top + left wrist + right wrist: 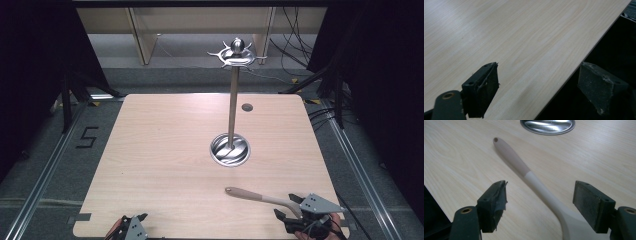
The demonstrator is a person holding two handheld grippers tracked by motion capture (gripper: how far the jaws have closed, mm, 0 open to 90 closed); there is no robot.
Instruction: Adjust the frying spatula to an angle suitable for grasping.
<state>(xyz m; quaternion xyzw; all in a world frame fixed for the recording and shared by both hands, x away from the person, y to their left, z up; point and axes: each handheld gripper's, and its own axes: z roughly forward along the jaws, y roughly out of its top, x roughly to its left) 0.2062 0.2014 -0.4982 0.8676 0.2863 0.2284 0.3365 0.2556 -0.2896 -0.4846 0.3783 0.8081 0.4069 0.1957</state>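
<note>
The spatula [534, 182] lies flat on the surface [165, 150], between the spread jaws of the right tool [540, 200]. The left tool [539, 87] is open too, at the surface's edge. I think a shallow pinch could let the smooth handle slip or turn.

Pale woodgrain table [165, 150]; cream-and-tan spatula [524, 167]; silver stand [232, 100].

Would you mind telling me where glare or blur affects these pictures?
High view: streaky reflections on the steel stand's base, dark surroundings swallow detail. Left gripper view: a pale sheen on the table at upper left, wood grain soft there. Right gripper view: the spatula reads clearly, the blade end near the lens looks washed out.
</note>
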